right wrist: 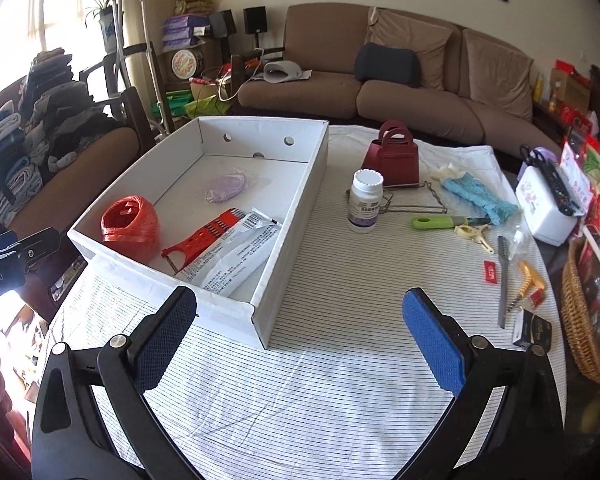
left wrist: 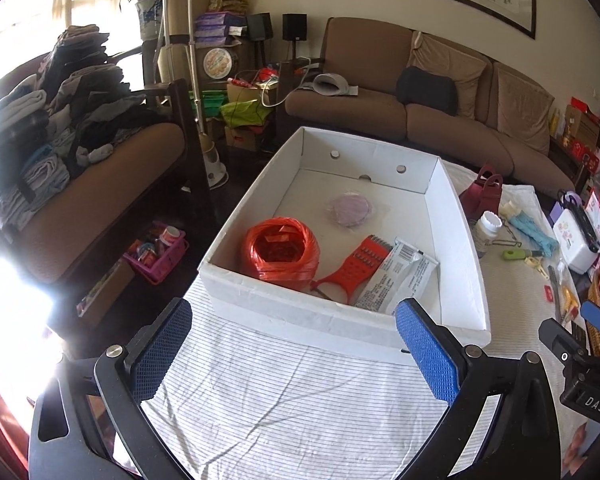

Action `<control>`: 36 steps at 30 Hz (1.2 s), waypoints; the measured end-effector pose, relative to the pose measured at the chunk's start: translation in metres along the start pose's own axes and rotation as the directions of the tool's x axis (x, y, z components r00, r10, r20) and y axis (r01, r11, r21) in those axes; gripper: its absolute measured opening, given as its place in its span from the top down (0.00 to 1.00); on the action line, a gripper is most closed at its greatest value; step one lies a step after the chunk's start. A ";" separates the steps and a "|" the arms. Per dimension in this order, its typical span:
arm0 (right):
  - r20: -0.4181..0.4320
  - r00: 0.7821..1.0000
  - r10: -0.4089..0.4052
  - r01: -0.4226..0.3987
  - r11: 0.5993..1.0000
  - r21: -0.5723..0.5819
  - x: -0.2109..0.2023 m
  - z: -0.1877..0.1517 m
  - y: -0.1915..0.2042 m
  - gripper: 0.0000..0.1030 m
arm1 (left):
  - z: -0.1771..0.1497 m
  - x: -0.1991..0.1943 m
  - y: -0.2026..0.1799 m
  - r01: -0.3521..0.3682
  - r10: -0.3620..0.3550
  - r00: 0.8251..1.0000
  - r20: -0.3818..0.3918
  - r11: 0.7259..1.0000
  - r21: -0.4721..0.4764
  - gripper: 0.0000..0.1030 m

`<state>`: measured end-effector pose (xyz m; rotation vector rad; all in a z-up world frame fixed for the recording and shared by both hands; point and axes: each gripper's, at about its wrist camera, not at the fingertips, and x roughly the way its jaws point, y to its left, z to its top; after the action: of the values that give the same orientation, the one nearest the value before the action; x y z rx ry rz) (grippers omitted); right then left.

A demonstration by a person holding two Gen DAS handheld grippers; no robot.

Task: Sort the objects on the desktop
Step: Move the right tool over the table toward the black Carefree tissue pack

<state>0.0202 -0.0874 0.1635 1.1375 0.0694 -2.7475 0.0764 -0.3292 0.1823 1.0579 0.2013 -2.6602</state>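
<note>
A white cardboard box (left wrist: 342, 330) (right wrist: 288, 216) sits on the striped tablecloth. It holds a ball of red twine (left wrist: 280, 249) (right wrist: 131, 225), a red grater (left wrist: 358, 266) (right wrist: 204, 240), a white packet (left wrist: 400, 276) (right wrist: 236, 258) and a purple disc in plastic (left wrist: 350, 209) (right wrist: 225, 187). Right of the box stand a white pill bottle (right wrist: 365, 201) (left wrist: 487, 231) and a dark red bag (right wrist: 394, 156). My left gripper (left wrist: 294, 352) is open and empty just before the box's near wall. My right gripper (right wrist: 300, 338) is open and empty near the box's corner.
Loose on the cloth at the right lie a green-handled peeler (right wrist: 440, 222), a blue knitted item (right wrist: 480, 198), a metal file (right wrist: 502, 280), a wire frame (right wrist: 416, 200) and a white case (right wrist: 544, 210). A wicker basket (right wrist: 580, 320) stands at the right edge. Sofas stand behind.
</note>
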 end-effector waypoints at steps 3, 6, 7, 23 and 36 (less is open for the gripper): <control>-0.001 1.000 0.014 -0.014 1.000 -0.001 0.006 0.006 0.009 0.00 | 0.006 0.005 0.001 0.001 -0.001 1.000 0.001 1.000 0.003 0.00; 0.002 1.000 0.019 -0.019 1.000 -0.004 0.013 0.011 0.016 0.00 | 0.011 0.012 0.000 0.001 -0.001 1.000 -0.005 1.000 0.010 0.00; 0.002 1.000 0.021 -0.020 1.000 -0.006 0.015 0.013 0.018 0.00 | 0.012 0.015 -0.001 0.001 -0.001 1.000 -0.008 1.000 0.011 0.00; -0.020 0.997 -0.073 0.075 0.995 0.073 0.028 -0.001 -0.075 0.00 | 0.008 0.028 -0.101 0.120 -0.118 0.993 -0.024 0.989 0.086 0.00; -0.078 0.972 -0.223 0.234 0.956 0.175 0.016 -0.052 -0.221 0.00 | -0.032 0.037 -0.243 0.294 -0.282 0.955 -0.089 0.938 0.182 0.00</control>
<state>0.0073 0.1336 0.1110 1.3329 -0.0498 -2.9754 -0.0015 -0.0971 0.1410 1.2578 0.1178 -2.9605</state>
